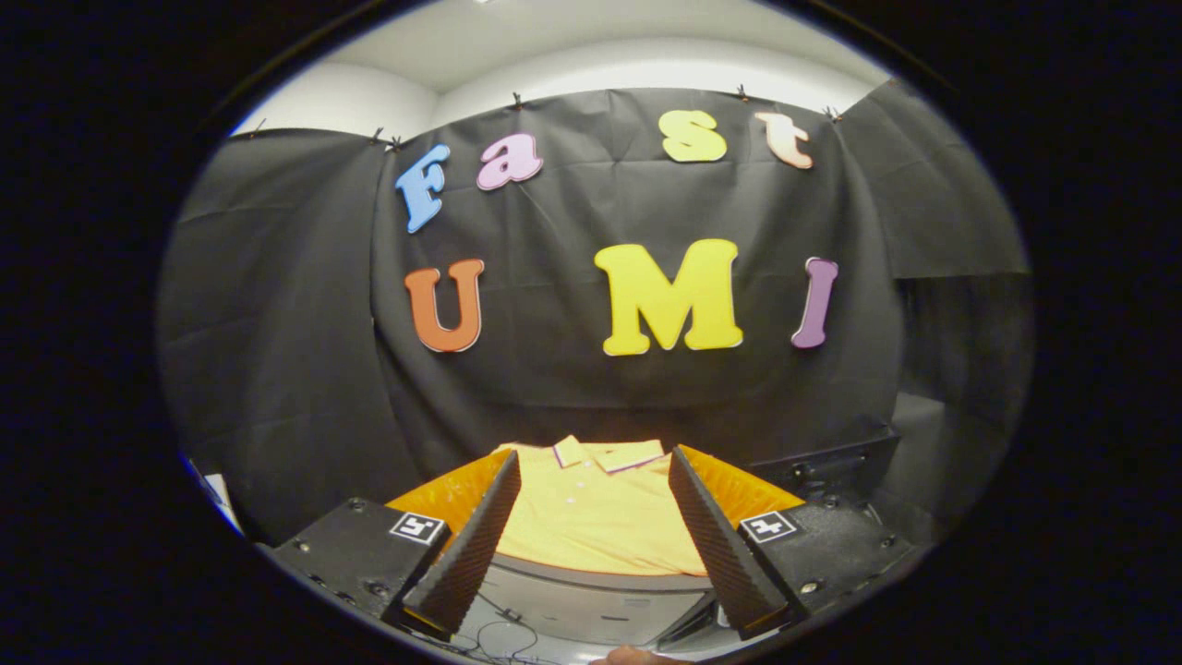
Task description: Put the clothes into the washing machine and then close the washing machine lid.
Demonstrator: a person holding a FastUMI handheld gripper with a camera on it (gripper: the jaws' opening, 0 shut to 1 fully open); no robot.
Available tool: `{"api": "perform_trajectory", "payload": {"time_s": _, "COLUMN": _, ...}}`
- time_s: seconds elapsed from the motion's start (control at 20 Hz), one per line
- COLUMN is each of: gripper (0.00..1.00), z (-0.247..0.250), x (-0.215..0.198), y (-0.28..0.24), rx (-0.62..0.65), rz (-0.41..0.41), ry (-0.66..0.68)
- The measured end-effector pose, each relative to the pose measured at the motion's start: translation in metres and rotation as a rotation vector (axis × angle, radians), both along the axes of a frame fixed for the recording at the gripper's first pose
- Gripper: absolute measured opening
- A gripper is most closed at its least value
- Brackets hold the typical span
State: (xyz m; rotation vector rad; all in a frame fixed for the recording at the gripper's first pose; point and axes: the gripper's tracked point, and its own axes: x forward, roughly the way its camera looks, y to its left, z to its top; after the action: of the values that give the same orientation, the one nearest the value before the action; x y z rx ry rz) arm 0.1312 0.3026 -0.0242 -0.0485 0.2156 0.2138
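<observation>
**Fingers spread wide above a folded yellow shirt**

The fingers [506,517] stand far apart with nothing between their pads; they grip nothing, and the gripper [591,545] hangs level, looking forward over the things ahead. Each finger carries a ribbed pad turned inward, and a small square marker sits on the block behind each one.

Between the fingers and just beyond them lies a yellow polo shirt [591,517], folded flat, its collar [609,454] on the far side toward the wall and its button placket running from the collar back toward the gripper. Its long axis therefore runs away from the fingers, roughly in line with them. The shirt rests on an orange surface [452,494] that shows on either side of it, outside the fingers. Below the near hem a grey curved rim [600,582] crosses the gap, with thin cables [499,628] lower down.

A black cloth wall [295,351] closes the booth behind, hung by clips beneath a white ceiling [591,46]. A black case [831,462] stands to the right of the shirt.
</observation>
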Motion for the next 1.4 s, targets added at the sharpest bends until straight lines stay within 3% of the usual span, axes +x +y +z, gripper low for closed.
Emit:
{"api": "perform_trajectory", "payload": {"time_s": 0.5, "gripper": 1.00, "z": -0.045, "x": 0.098, "y": 0.061, "rx": -0.019, "rz": 0.110, "ry": 0.350}}
{"api": "perform_trajectory", "payload": {"time_s": 0.7, "gripper": 1.00, "z": -0.070, "x": 0.129, "y": 0.067, "rx": -0.116, "rz": 0.113, "ry": 0.511}}
{"api": "perform_trajectory", "payload": {"time_s": 0.95, "gripper": 1.00, "z": -0.108, "x": 0.154, "y": 0.067, "rx": -0.152, "rz": 0.083, "ry": 0.734}}
{"api": "perform_trajectory", "payload": {"time_s": 1.1, "gripper": 1.00, "z": -0.128, "x": 0.164, "y": 0.059, "rx": -0.162, "rz": 0.013, "ry": 0.828}}
{"api": "perform_trajectory", "payload": {"time_s": 1.4, "gripper": 1.00, "z": -0.158, "x": 0.192, "y": 0.051, "rx": -0.181, "rz": -0.082, "ry": 0.926}}
